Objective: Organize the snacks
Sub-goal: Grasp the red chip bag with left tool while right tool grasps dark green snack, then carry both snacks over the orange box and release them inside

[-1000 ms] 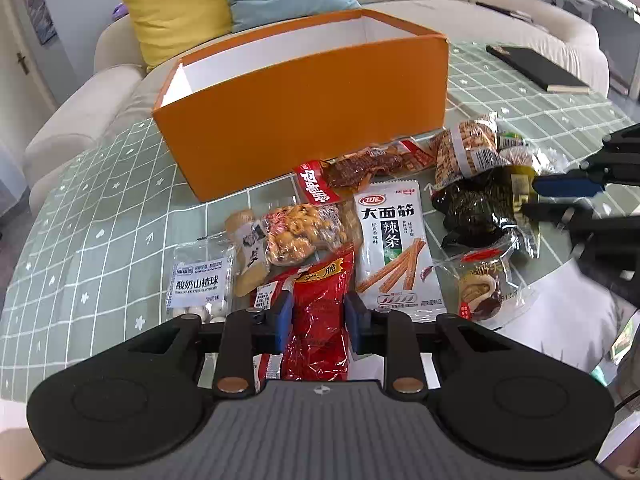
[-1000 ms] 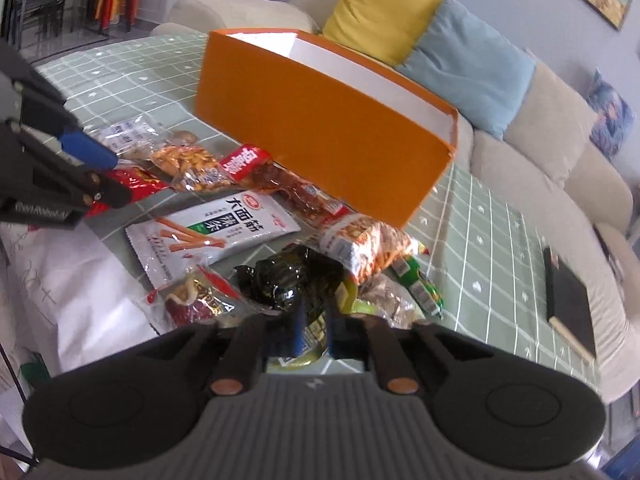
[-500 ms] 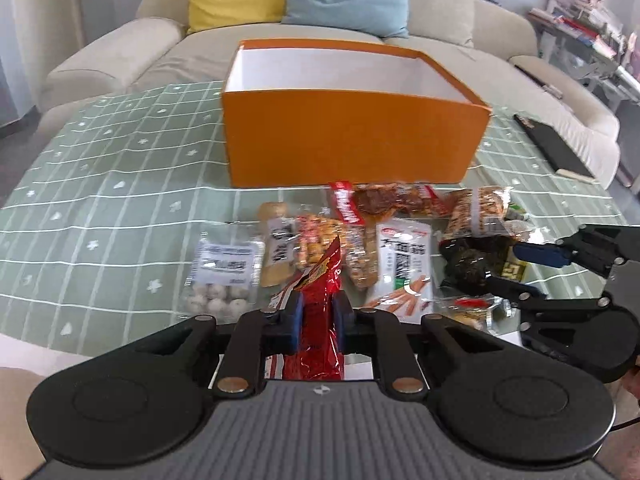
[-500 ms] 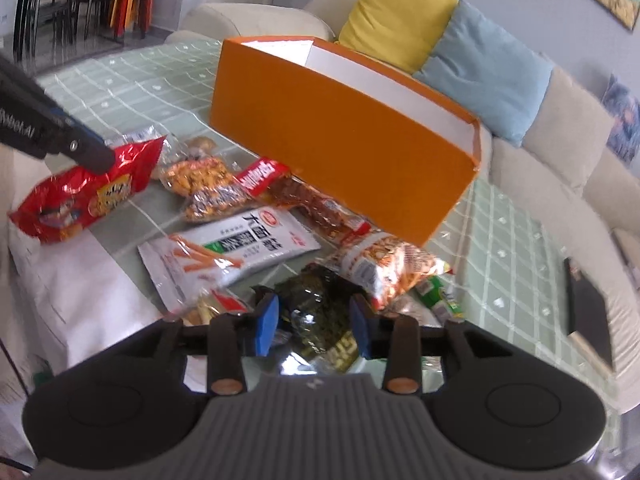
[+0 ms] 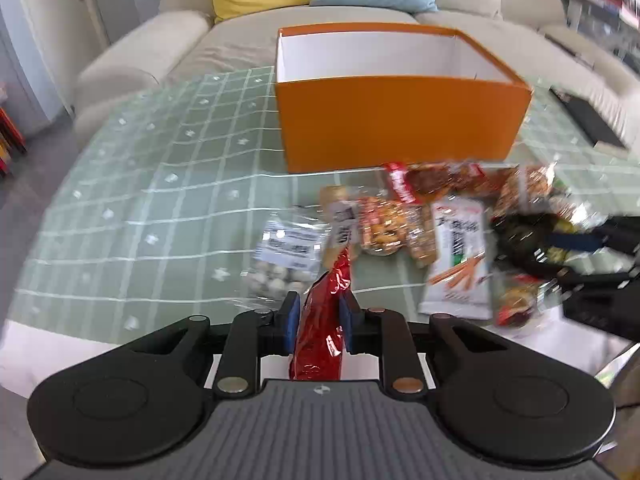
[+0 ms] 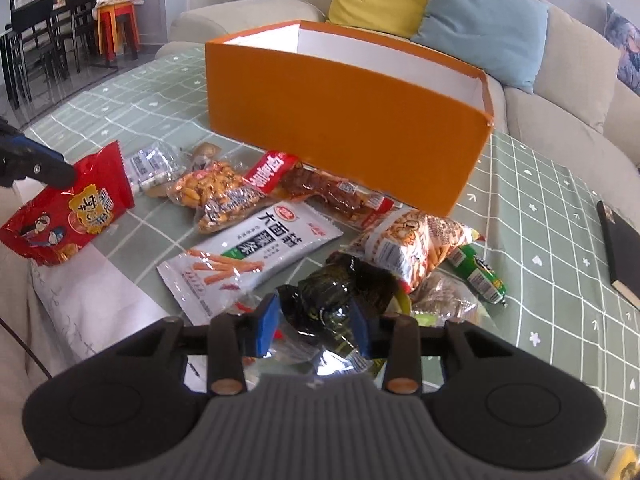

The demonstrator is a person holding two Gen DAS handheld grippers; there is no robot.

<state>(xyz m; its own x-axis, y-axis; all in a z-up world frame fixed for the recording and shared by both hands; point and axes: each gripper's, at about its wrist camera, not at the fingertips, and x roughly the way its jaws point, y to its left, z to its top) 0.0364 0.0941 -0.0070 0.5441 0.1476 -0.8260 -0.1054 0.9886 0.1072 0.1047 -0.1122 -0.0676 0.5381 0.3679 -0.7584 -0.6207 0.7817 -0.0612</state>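
Left wrist view: the big open orange cardboard box (image 5: 400, 120) looked empty as far as its white inside showed, so basically nothing was sorted yet. About 8 packets sat in a pile just in front of the box. The left gripper (image 5: 319, 322) was clamped narrow on a shiny red foil snack packet (image 5: 324, 320), lifted in front of the box.

Right wrist view: the right gripper (image 6: 314, 322) had its blue pads partly apart around a crinkly dark green-black snack packet (image 6: 332, 292) in front of the box, seemingly gripping it.
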